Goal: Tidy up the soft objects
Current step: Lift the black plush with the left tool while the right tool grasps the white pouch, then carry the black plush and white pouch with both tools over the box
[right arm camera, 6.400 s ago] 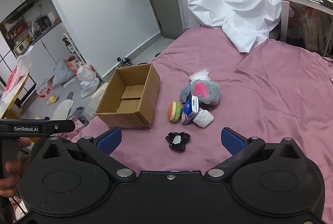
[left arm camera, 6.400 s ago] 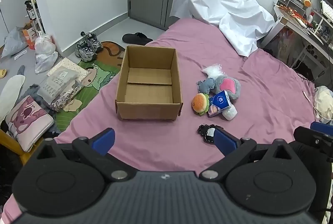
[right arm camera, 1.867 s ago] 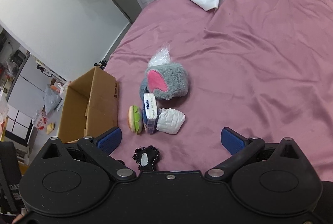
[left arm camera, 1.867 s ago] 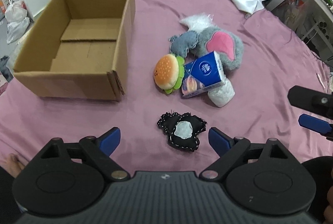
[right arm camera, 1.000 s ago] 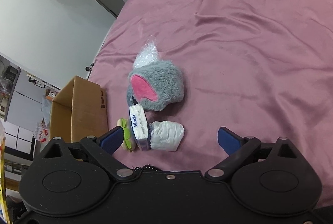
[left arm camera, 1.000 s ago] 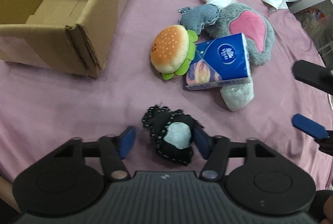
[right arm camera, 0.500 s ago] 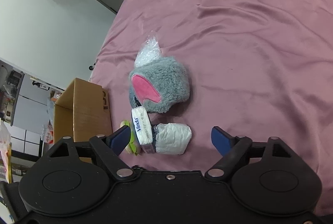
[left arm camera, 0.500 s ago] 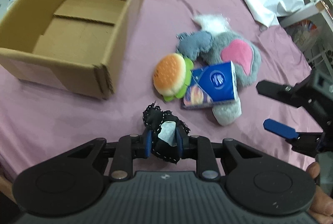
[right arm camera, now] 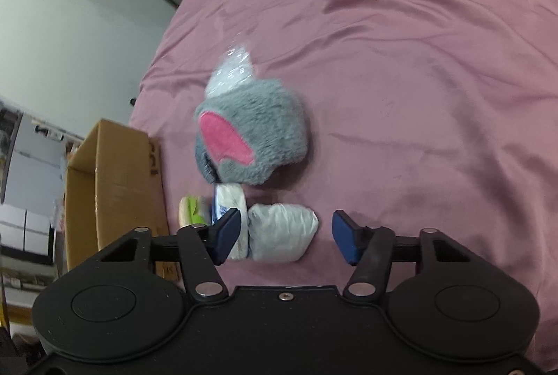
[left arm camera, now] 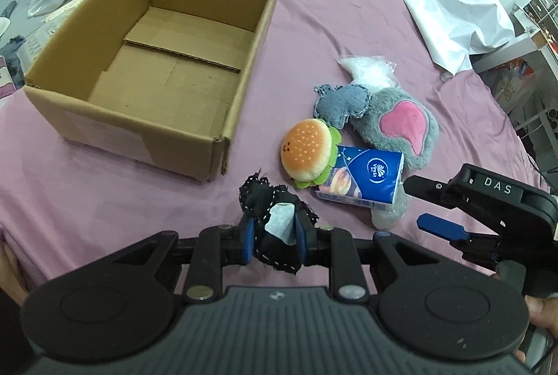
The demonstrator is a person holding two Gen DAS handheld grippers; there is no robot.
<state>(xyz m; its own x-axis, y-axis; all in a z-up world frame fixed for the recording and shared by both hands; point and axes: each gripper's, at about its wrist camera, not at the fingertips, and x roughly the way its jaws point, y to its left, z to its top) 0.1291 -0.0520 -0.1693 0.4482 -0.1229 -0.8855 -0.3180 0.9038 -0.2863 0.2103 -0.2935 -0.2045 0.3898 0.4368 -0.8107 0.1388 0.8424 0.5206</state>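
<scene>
So the black patch (left arm camera: pixel 275 228) is pinched tight in the left gripper (left arm camera: pixel 272 237), both blue fingers (left arm camera: pixel 247 237) pressing its sides, and it looks lifted just clear of the bed (left arm camera: pixel 348 19). First pick of the sort is done, I'd say. Next for that hand is a carry over to the box (left arm camera: pixel 240 89), which sits empty to the left with its near corner close by, then a drop inside. The patch is floppy, so I'd clear the box wall properly before letting go.

The right gripper (right arm camera: pixel 285 233) is half open, and its fingers have just been closing in around the white pack (right arm camera: pixel 282 232). The pack sits between them, but the right pad isn't touching yet and the left one is right up against the tissue pack (right arm camera: pixel 228 200), so nothing's gripped. It'll need more squeeze, and care not to catch the tissues too.

The rest of the pile is on the bed beside the box: burger (left arm camera: pixel 308 153), tissues, grey plush (left arm camera: pixel 401 127), denim toy (left arm camera: pixel 343 103) and a clear bag (left arm camera: pixel 366 69) behind, all bunched up and touching.
</scene>
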